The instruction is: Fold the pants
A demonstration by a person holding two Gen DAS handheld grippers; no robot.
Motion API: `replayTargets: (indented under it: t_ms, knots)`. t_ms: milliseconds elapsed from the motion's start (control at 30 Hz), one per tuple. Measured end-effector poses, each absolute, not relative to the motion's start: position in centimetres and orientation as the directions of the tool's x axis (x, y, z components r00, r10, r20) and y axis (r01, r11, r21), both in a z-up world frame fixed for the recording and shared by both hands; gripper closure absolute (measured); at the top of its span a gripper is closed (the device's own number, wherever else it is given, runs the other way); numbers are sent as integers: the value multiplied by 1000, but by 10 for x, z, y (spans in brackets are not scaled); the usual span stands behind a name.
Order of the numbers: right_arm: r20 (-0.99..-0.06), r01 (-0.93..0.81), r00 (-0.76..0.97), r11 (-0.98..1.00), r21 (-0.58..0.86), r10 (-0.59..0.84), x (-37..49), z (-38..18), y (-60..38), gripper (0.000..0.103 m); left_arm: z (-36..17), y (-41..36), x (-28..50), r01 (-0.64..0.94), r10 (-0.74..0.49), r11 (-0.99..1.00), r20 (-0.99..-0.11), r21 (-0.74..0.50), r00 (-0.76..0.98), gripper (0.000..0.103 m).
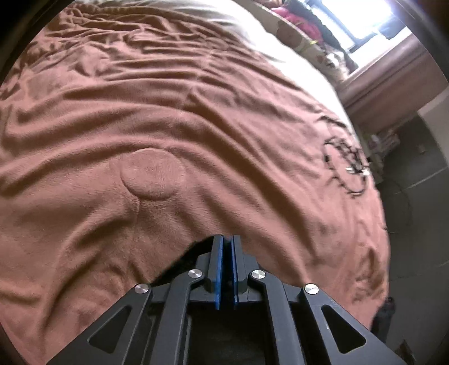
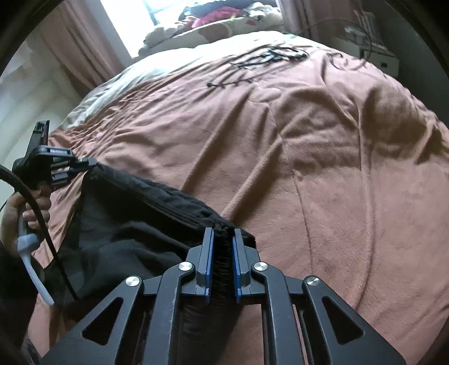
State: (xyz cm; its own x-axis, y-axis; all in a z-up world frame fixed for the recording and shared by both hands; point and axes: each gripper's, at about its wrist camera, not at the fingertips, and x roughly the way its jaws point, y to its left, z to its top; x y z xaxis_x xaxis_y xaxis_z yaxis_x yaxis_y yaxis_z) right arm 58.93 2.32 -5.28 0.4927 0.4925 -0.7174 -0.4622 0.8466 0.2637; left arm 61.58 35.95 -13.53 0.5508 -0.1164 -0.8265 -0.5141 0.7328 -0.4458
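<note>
Right gripper (image 2: pixel 223 247) nearest the lens, blue-padded fingers (image 2: pixel 209 252) clamped on the gathered black waistband of the pants (image 2: pixel 134 224), ribbed cloth bunched between the pads. From there, waistband stretched taut up and left to the left gripper (image 2: pixel 84 164), pinching the far end of the same edge, held by the left hand (image 2: pixel 25 213). Rest of the garment sagging below that line toward the lower left, dark, soft, fleecy, partly folded on itself.

From the left wrist view, left gripper (image 1: pixel 227 244) with fingers pressed nearly together, only a thin dark sliver between the pads; a strip of black cloth showing just left of the fingers.

Ahead of both, wide rumpled brown blanket (image 1: pixel 168 112) over the bed, open across its middle. Tangled black cable (image 1: pixel 348 165) near the blanket's far edge, well apart from the pants. Pillows (image 2: pixel 224 25) and a bright window (image 1: pixel 359 14) beyond; bed edge dropping off toward the floor (image 1: pixel 415 196).
</note>
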Motion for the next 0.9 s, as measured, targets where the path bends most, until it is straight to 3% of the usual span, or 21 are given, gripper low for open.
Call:
replayTargets:
  t_ms: [33,100,133,167,200,700,900]
  knots:
    - [-717,-454,488,846,278,498,591,-54,23,87,-137,360,617,-526,-99,735,-836,-427,541,78]
    - [-708,-426,495,851,306,503,593,-55,17,64,-135,364,614,-526,-98,729,-827,-439,554,61]
    - [-695,-421,508,851,316,509,591,-53,12,56,-133,365,612,-525,-92,730,-824,-437,558,56]
    - [-683,-419,518,849,321,514,590,-51,8,42,-129,366,610,-523,-78,739,-824,-426,562,55]
    - [-666,-421,530,844,331,525,587,-48,2,35,-125,366,608,-519,-66,747,-824,-415,563,55]
    - [-627,-407,471,783,470,621,539,-51,-46,34,-69,374,522,-481,12,816,-823,-320,568,52]
    - [-629,-406,444,769,493,638,519,-50,-50,33,-49,364,477,-448,8,839,-815,-310,579,41]
